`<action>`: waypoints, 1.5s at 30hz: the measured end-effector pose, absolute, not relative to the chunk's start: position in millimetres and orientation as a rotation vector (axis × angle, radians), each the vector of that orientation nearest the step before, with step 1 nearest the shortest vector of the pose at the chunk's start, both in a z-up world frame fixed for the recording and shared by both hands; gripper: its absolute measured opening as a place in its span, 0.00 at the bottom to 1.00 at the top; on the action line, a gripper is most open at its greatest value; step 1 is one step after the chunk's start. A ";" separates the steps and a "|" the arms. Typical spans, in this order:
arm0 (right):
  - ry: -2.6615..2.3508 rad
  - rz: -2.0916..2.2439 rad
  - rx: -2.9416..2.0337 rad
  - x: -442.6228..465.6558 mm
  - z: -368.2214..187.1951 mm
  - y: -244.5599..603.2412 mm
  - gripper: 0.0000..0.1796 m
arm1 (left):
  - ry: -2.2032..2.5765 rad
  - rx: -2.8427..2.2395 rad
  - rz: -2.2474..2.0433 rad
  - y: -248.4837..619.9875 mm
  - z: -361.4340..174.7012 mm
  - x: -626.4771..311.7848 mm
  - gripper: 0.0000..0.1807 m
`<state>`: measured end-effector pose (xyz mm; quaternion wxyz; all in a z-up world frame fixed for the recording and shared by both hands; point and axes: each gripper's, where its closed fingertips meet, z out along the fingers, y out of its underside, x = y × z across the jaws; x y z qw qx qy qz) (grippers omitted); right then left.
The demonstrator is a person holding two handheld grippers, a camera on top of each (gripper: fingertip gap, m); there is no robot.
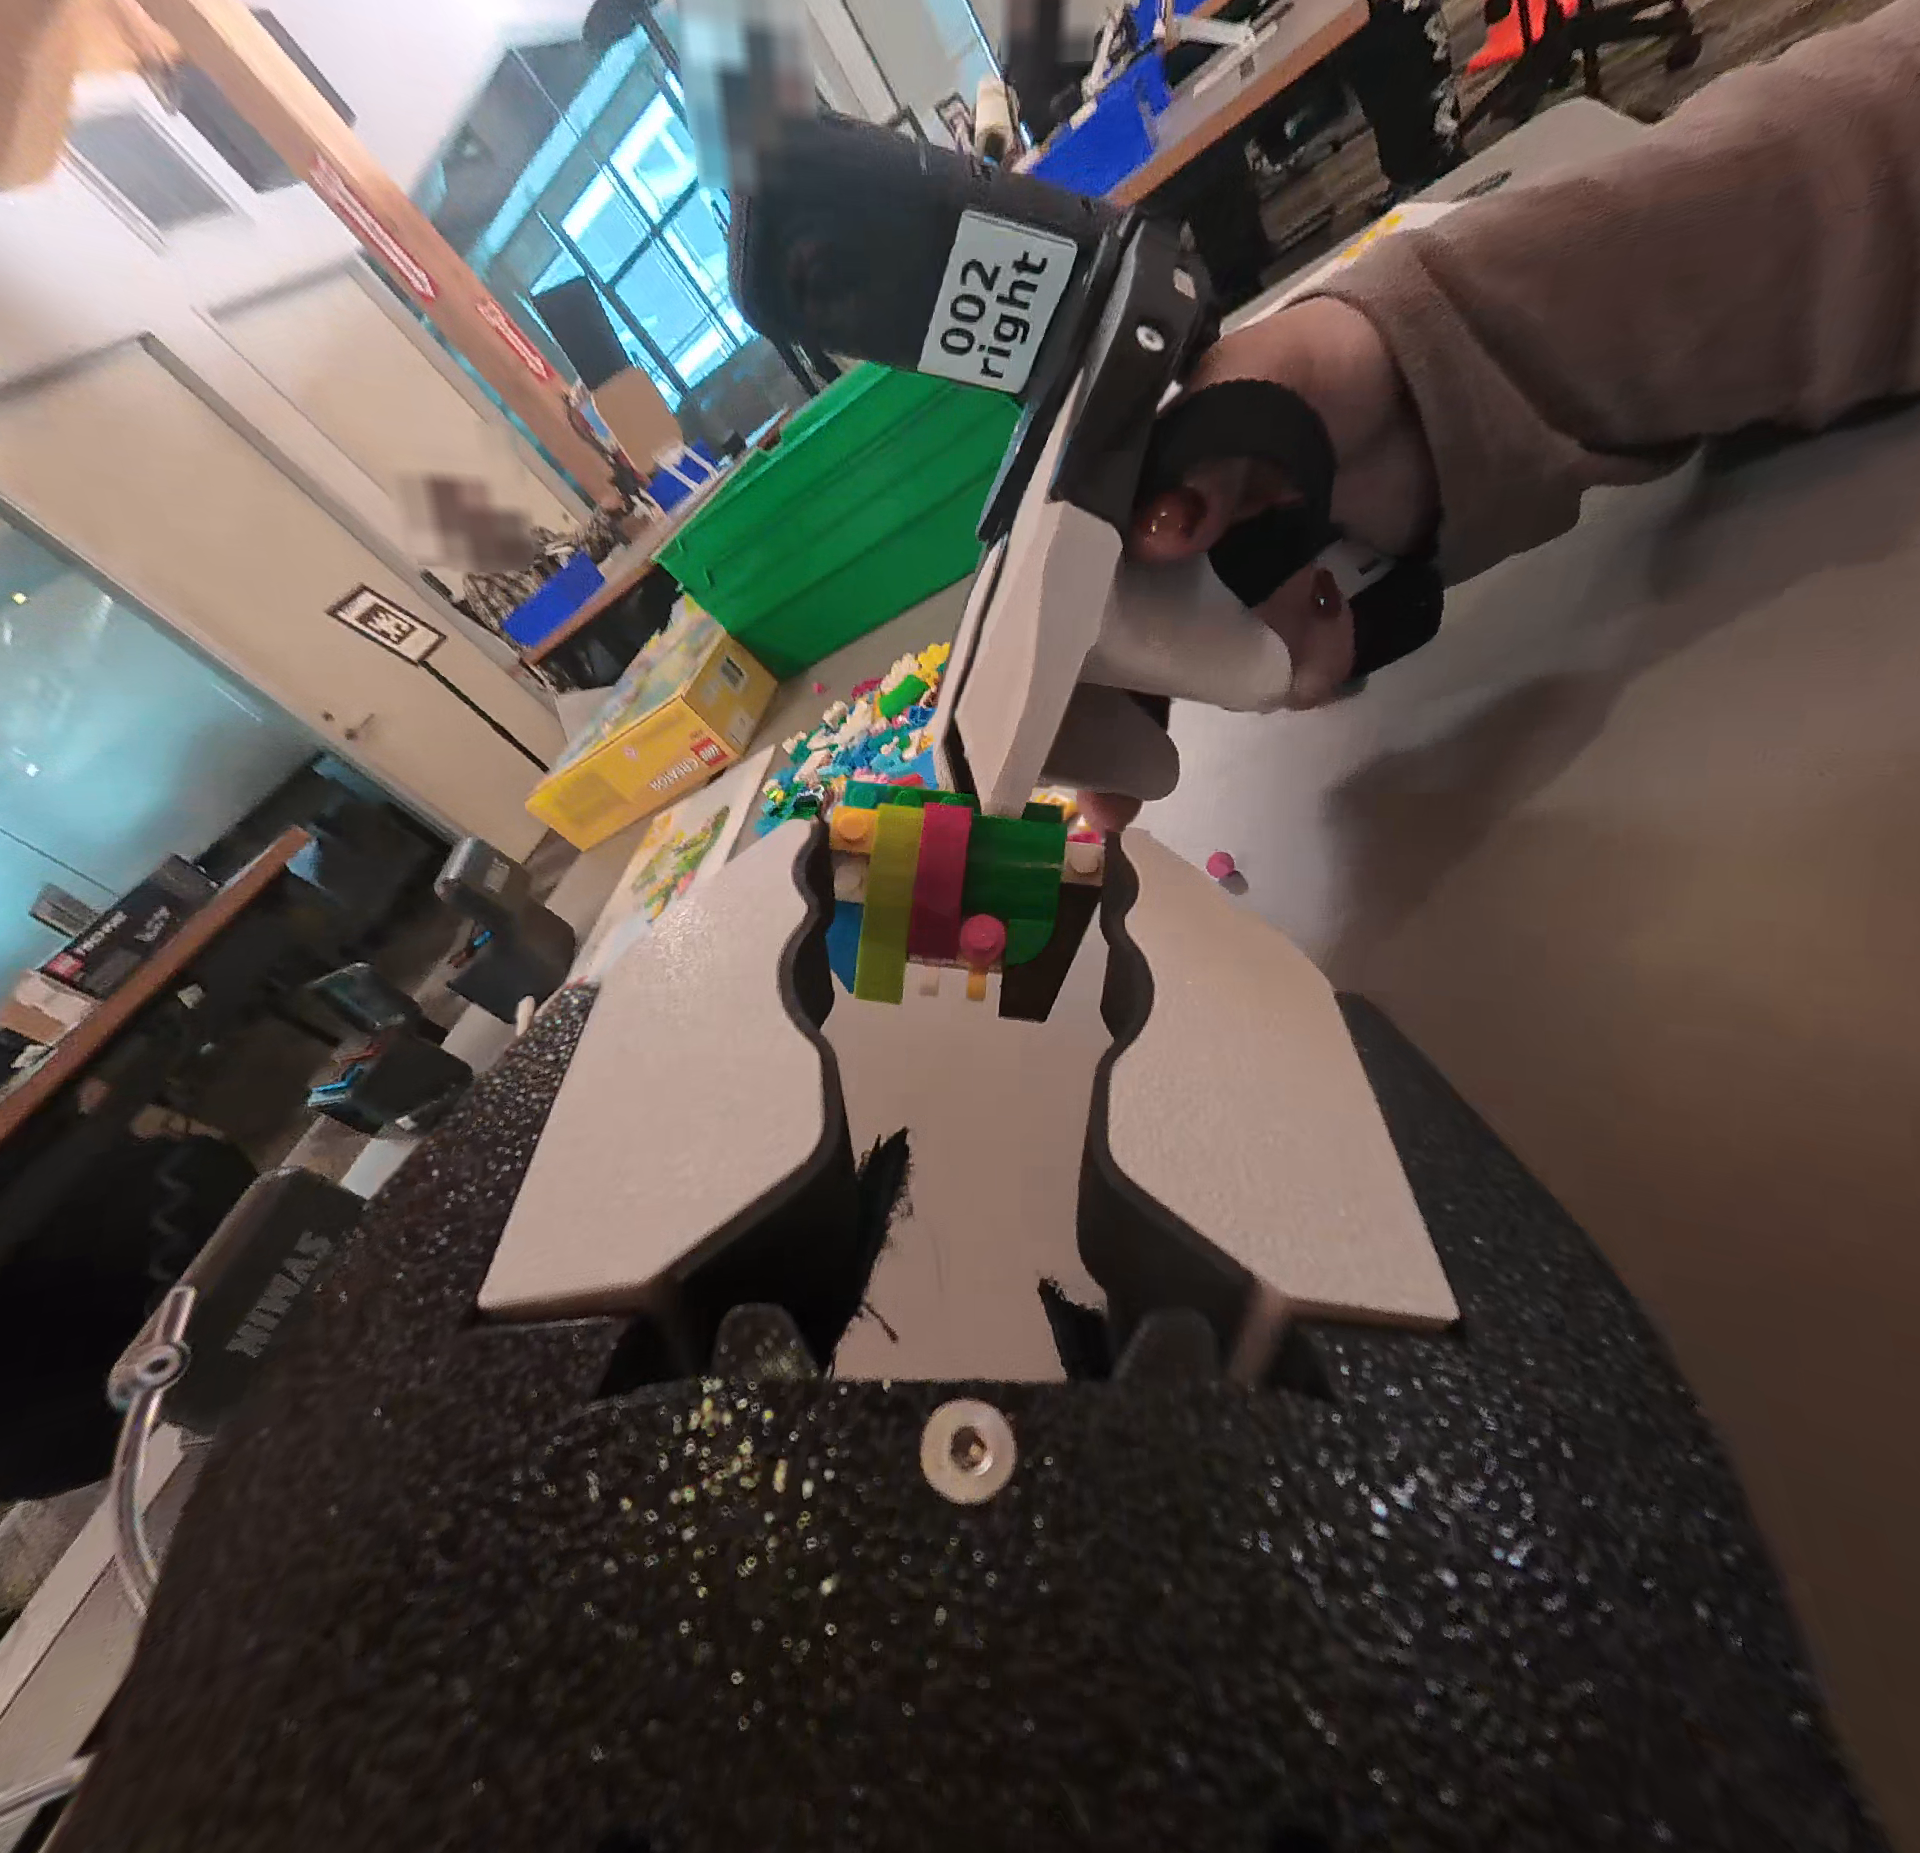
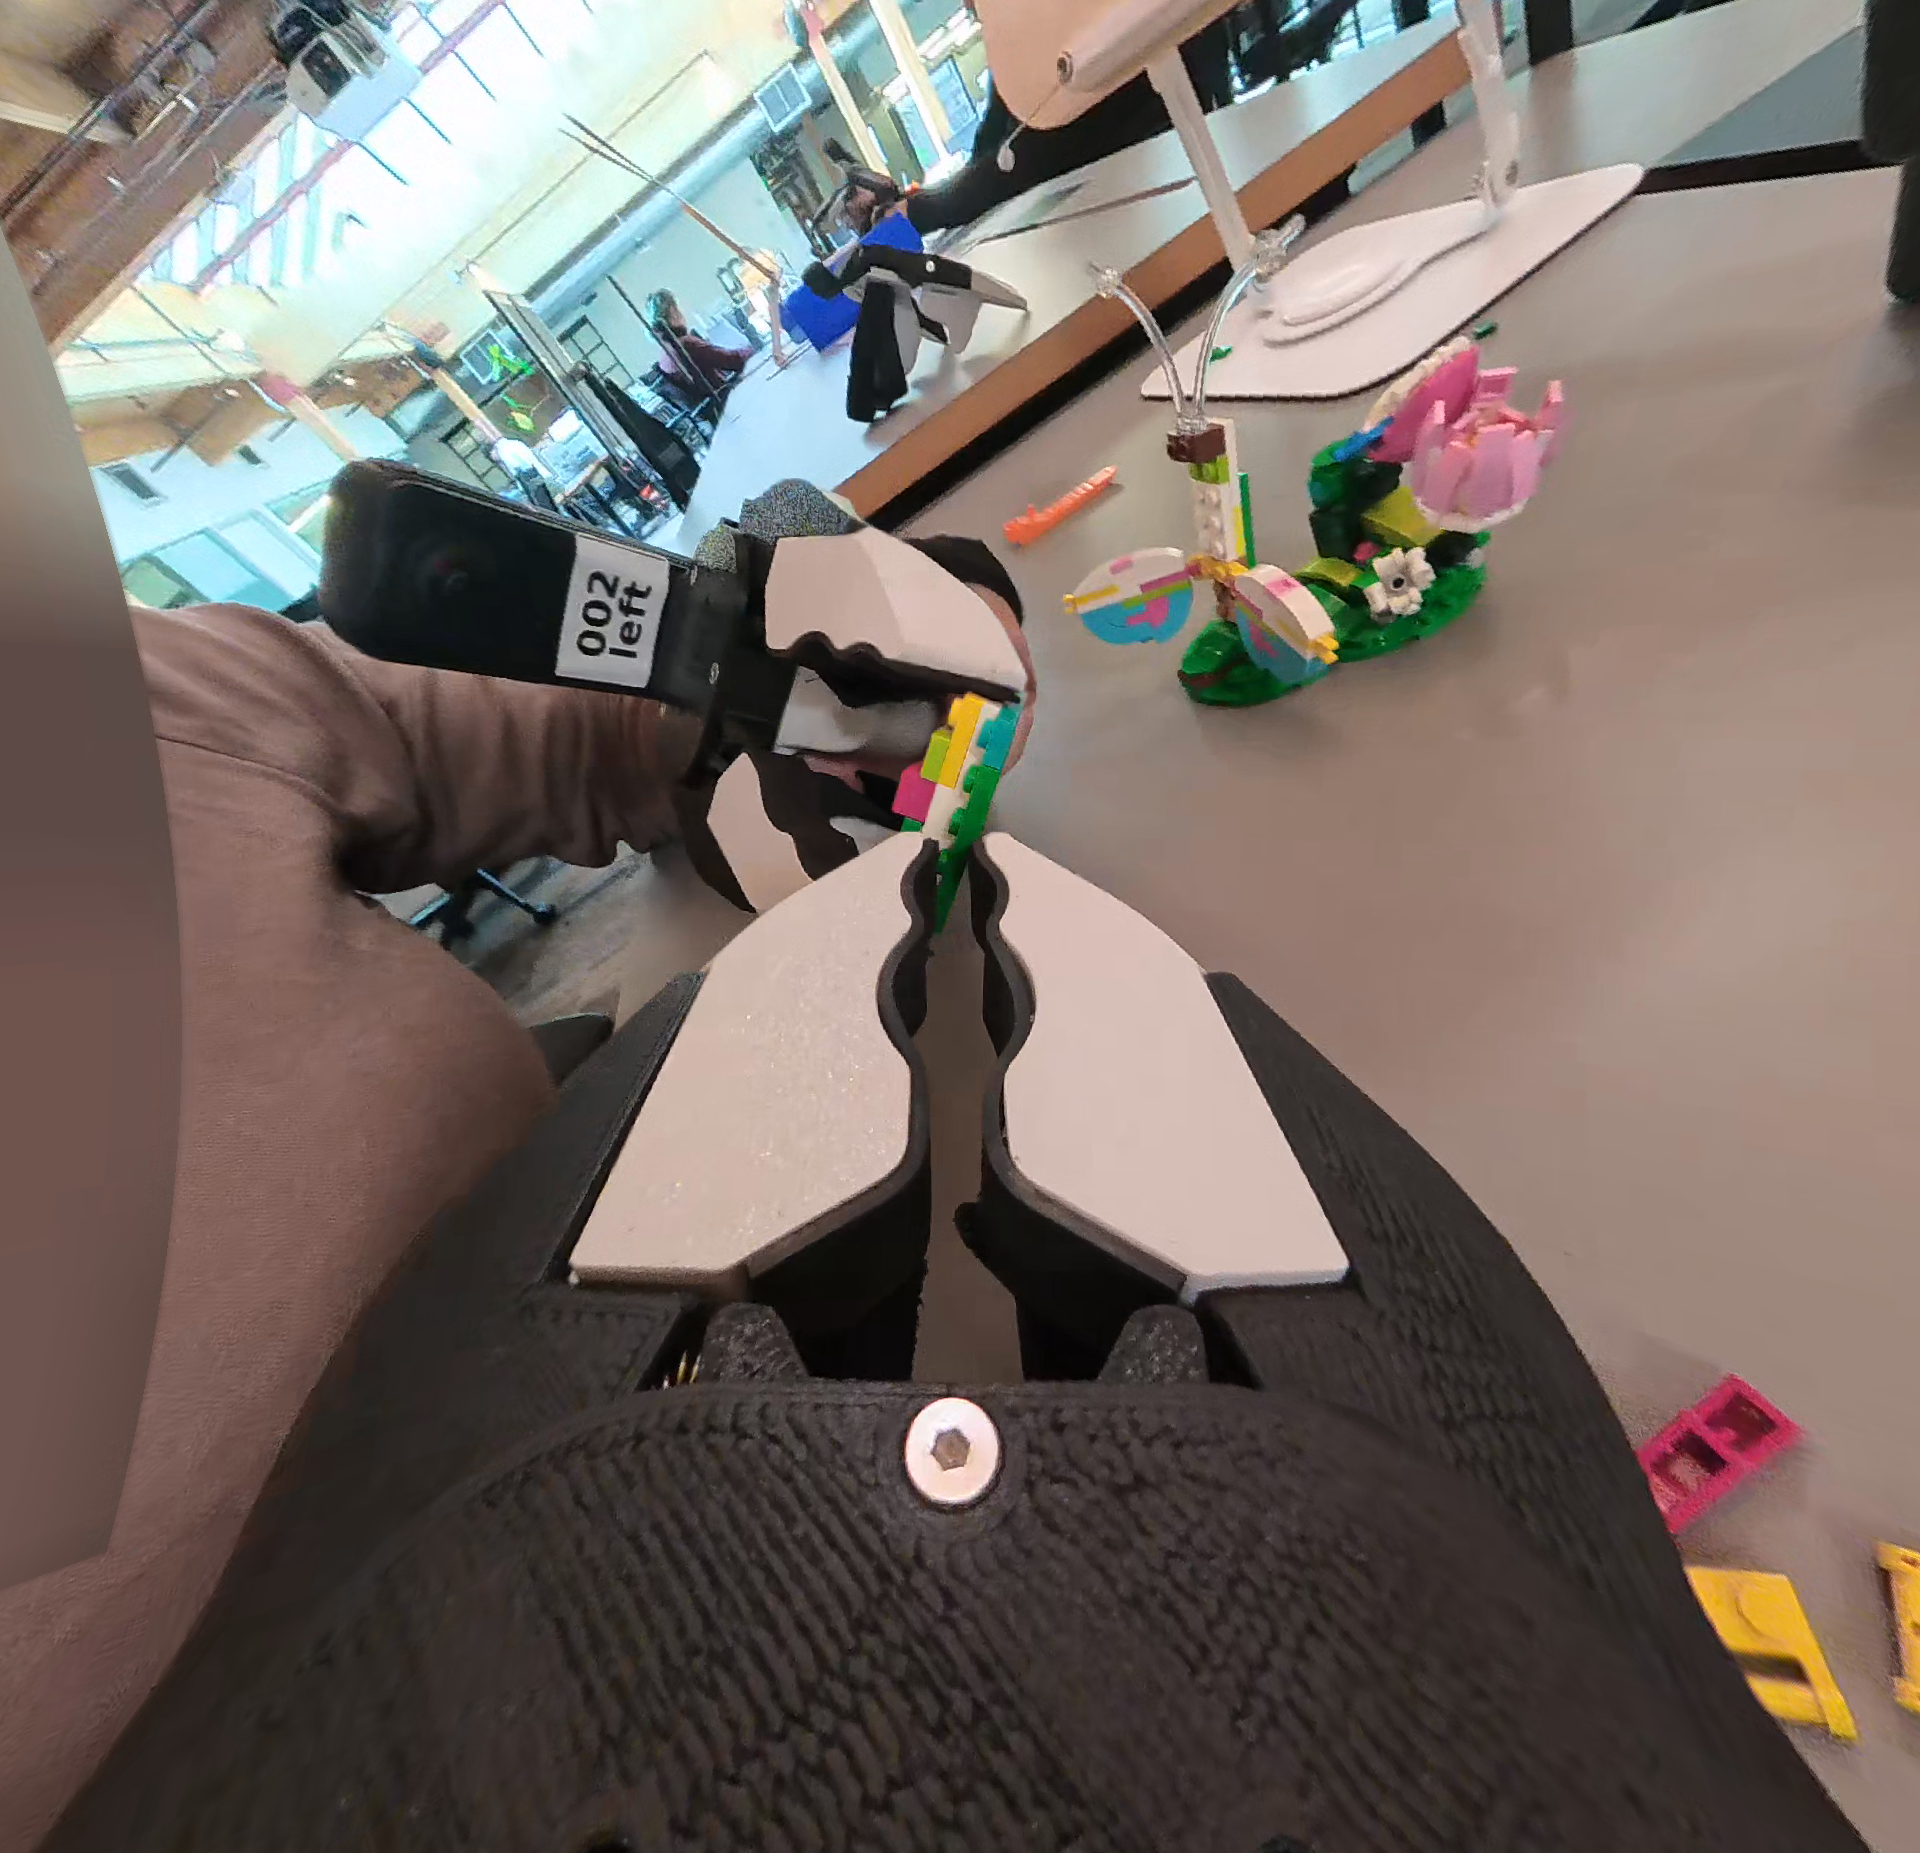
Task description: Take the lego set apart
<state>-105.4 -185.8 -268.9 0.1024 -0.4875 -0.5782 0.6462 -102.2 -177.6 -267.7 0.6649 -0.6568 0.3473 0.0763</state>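
I am holding a small stacked plastic brick assembly of lime, magenta, green, white and brown plates [image 1: 961,894] between the tips of my left gripper [image 1: 961,904], whose white fingers with wavy black pads [image 1: 816,930] are pressing on its two sides. In the left wrist view the assembly is sitting at 12 o'clock of my gripper body, right at the fingertips, raised above the grey table [image 1: 1558,868].

My right gripper [image 1: 982,790] is coming in from 1 o'clock in that view and meeting the far top edge of the assembly. In the right wrist view its fingers are drawn narrow, pinching a thin green plate [image 2: 958,873] at the assembly's lower edge, while the rest of the coloured stack [image 2: 961,764] is rising toward 12 o'clock into the left gripper's tips.

At 2 o'clock in the right wrist view, well apart from both grippers, a built brick model with a pink flower and a butterfly on a green base [image 2: 1351,567] is standing on the table, with an orange brick separator tool [image 2: 1060,502] lying near it. Loose magenta [image 2: 1714,1450] and yellow [image 2: 1766,1642] pieces are lying at 4 o'clock. In the left wrist view a heap of loose coloured bricks [image 1: 862,723], a yellow cardboard box [image 1: 655,743] and a green plastic bin [image 1: 842,515] are lying at 11 o'clock.
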 end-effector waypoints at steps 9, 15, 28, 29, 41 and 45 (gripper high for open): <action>-1.866 1.492 -1.130 -101.6 -272.6 -190.8 0.03 | 0.779 -1.533 -0.074 -182.2 -274.1 -98.8 0.27; -1.919 1.513 -1.069 -97.3 -276.5 -197.0 0.03 | 0.809 -1.551 -0.229 -188.5 -278.3 -94.6 0.27; -1.805 1.630 -1.265 -104.9 -278.7 -186.8 0.04 | 0.812 -1.531 0.107 -178.7 -278.6 -104.0 0.27; -1.801 1.627 -1.281 -105.8 -279.2 -187.2 0.05 | 0.819 -1.515 0.134 -178.7 -277.7 -103.7 0.27; -1.766 1.720 -1.340 -109.4 -278.3 -195.2 0.18 | 0.833 -1.494 0.342 -173.4 -276.8 -106.5 0.27; -1.780 1.580 -1.280 -112.9 -283.7 -194.4 0.09 | 0.843 -1.472 0.373 -174.8 -275.6 -101.1 0.27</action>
